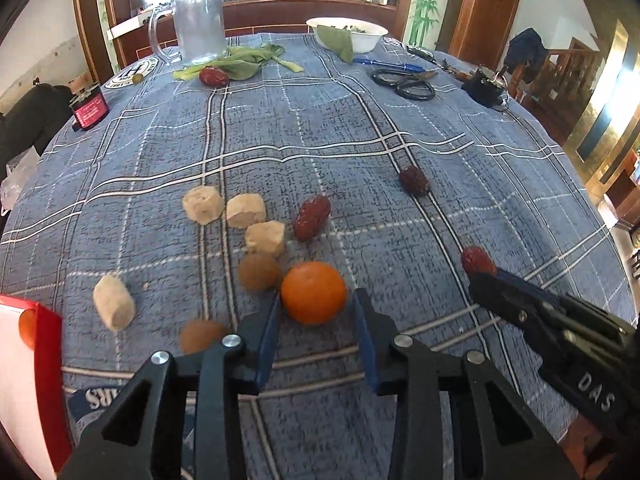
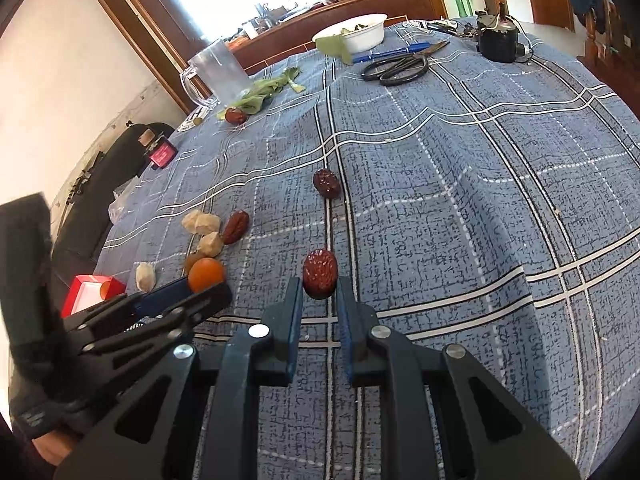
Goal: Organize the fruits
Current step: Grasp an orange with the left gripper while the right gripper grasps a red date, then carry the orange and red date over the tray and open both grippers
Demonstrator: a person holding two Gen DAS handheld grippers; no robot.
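A small orange [image 1: 313,292] sits on the blue plaid cloth between the blue pads of my left gripper [image 1: 316,300], which is shut on it; the right wrist view shows the same grip [image 2: 204,286]. My right gripper [image 2: 319,284] is shut on a wrinkled red date [image 2: 320,274] held low over the cloth, also seen at the right of the left wrist view [image 1: 476,260]. Two more dates [image 1: 312,217] [image 1: 414,180] lie mid-table. Two brown round fruits [image 1: 259,271] [image 1: 202,335] lie just left of the orange.
Several beige chunks [image 1: 245,210] lie left of centre. A red and white box [image 1: 48,360] with an orange fruit inside stands at the near left edge. At the back are a glass mug [image 1: 198,26], leafy greens, another date [image 1: 213,77], a white bowl [image 1: 348,34] and scissors [image 1: 404,82].
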